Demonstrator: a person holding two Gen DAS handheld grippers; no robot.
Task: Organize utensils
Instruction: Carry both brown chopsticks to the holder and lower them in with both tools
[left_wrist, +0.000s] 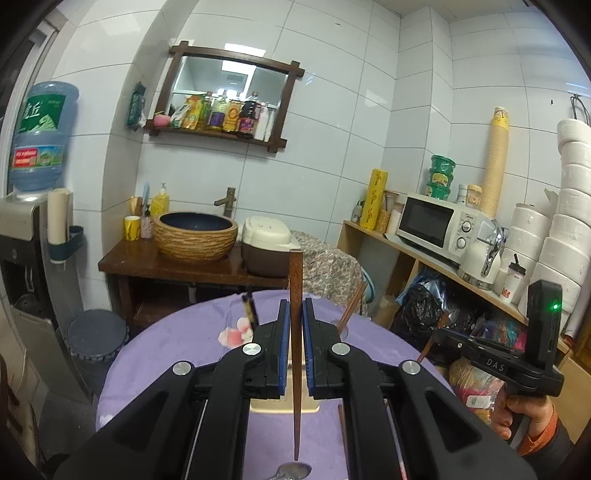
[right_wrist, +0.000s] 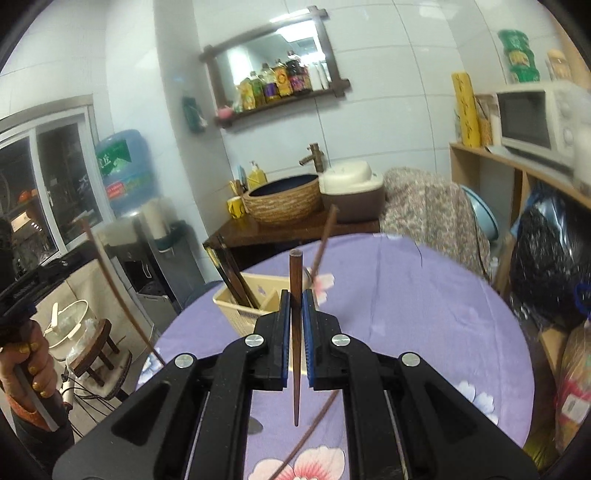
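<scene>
Chopstick (left_wrist: 295, 332) clamped in left gripper (left_wrist: 295, 314); another (right_wrist: 295, 332) in right gripper (right_wrist: 295, 306); holder (right_wrist: 240, 306) half-hidden.

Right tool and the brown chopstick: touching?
Touching. The right wrist view shows the right tool shut on the chopstick, blue pads pressing both sides.

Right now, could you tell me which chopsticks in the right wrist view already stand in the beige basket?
The dark pair leaning in the beige basket; the brown chopstick is clamped in the right gripper.
</scene>
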